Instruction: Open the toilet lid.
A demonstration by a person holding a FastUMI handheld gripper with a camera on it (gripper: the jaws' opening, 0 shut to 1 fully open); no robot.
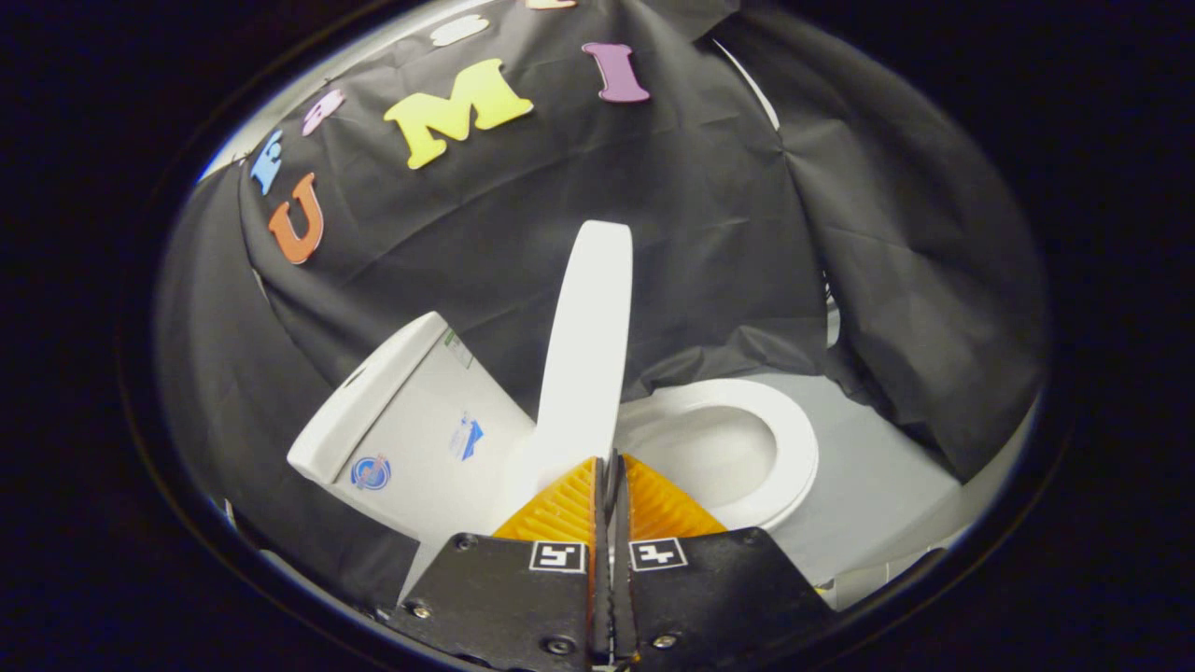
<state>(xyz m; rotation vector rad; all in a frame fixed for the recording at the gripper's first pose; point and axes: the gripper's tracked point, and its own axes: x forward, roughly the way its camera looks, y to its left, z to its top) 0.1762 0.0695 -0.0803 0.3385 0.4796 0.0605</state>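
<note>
The gripper (612, 464) has its jaws pressed together, with only a thin dark seam between them and nothing caught inside — they are clenched on themselves. Just ahead of the jaws stands the toilet lid (588, 355), raised and seen nearly edge-on, a tall white slab rising from right at the jaw tips toward the black cloth wall (672, 233). Whether the jaw tips touch the lid's lower edge cannot be told; they sit right against it in the view. To the right of the jaws and the lid lies the toilet seat (794, 448), a white ring around the open bowl (709, 448). To the left of the jaws and lid sits the white cistern (411, 411), tilted in the view, with small stickers on its face. Beyond the seat — further right — pale floor (878, 485) shows beneath the hanging cloth.
</note>
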